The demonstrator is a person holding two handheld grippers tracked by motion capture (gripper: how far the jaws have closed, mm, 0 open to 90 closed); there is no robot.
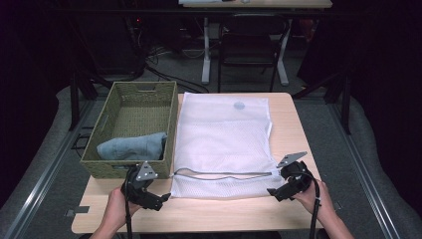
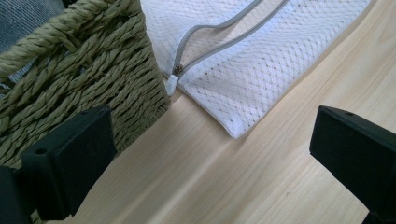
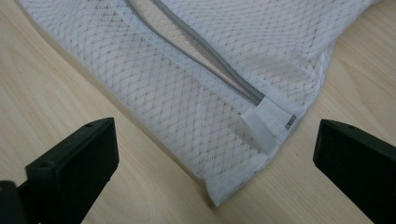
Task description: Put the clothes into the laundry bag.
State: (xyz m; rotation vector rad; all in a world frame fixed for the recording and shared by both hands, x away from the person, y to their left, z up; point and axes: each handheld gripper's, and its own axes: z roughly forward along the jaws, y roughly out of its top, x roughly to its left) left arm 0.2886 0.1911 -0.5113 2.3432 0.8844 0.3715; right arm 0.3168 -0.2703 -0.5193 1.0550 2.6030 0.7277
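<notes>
A white mesh laundry bag [image 1: 224,139] lies flat on the wooden table [image 1: 199,214], its grey zipper [image 1: 224,174] running across near the front edge and partly unzipped. The zipper's pull [image 2: 176,70] sits at the bag's left end, beside the basket. A white fabric tab [image 3: 261,123] closes the zipper's right end. My left gripper [image 1: 166,198] is open just off the bag's front left corner [image 2: 236,133]. Off the front right corner [image 3: 219,198] my right gripper [image 1: 271,191] is open too. Both hold nothing.
A woven olive basket [image 1: 169,129] stands left of the bag and holds a folded grey-blue garment [image 1: 132,147]. Its corner [image 2: 93,74] is close to my left gripper. Bare table runs along the front edge. Chairs and desk legs stand beyond the table.
</notes>
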